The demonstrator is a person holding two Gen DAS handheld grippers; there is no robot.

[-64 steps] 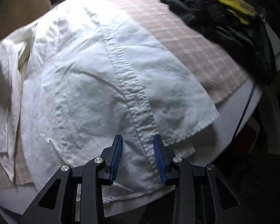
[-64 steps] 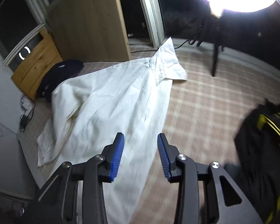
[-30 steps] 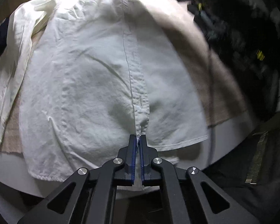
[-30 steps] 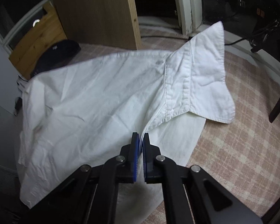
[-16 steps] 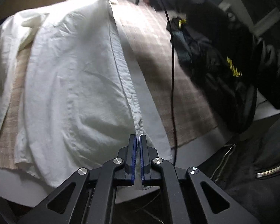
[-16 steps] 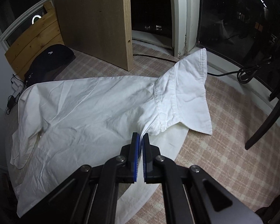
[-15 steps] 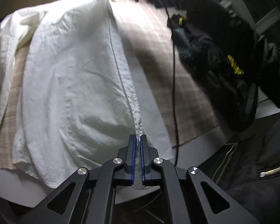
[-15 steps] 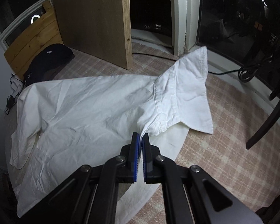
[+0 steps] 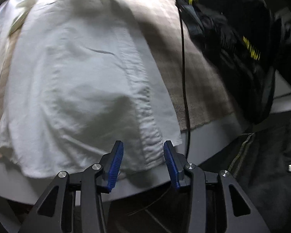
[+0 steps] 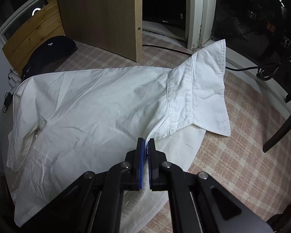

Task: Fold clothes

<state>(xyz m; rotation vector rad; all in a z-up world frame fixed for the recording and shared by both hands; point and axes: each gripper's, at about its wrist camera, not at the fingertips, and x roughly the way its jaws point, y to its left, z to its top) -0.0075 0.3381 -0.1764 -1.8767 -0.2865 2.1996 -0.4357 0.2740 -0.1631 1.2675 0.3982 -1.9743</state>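
A white button-up shirt (image 9: 83, 73) lies spread on a checked cloth. In the left wrist view its hem and button placket (image 9: 145, 116) hang over the table's near edge. My left gripper (image 9: 143, 163) is open, its blue pads on either side of the placket's lower end without gripping it. In the right wrist view the shirt (image 10: 91, 104) lies flat with its collar (image 10: 199, 89) raised toward the far right. My right gripper (image 10: 146, 163) is shut on the shirt's front edge just below the collar.
A black garment with yellow stripes (image 9: 242, 38) lies at the right of the checked cloth (image 9: 194, 73). A thin black cable (image 9: 184, 77) crosses the cloth. A wooden board (image 10: 100, 15) and a dark bag (image 10: 46, 54) stand beyond the shirt. A chair leg (image 10: 281, 128) is at right.
My left gripper has opened and let go of the placket at the hem, which it held half a second ago. My right gripper stays shut on the shirt near the collar.
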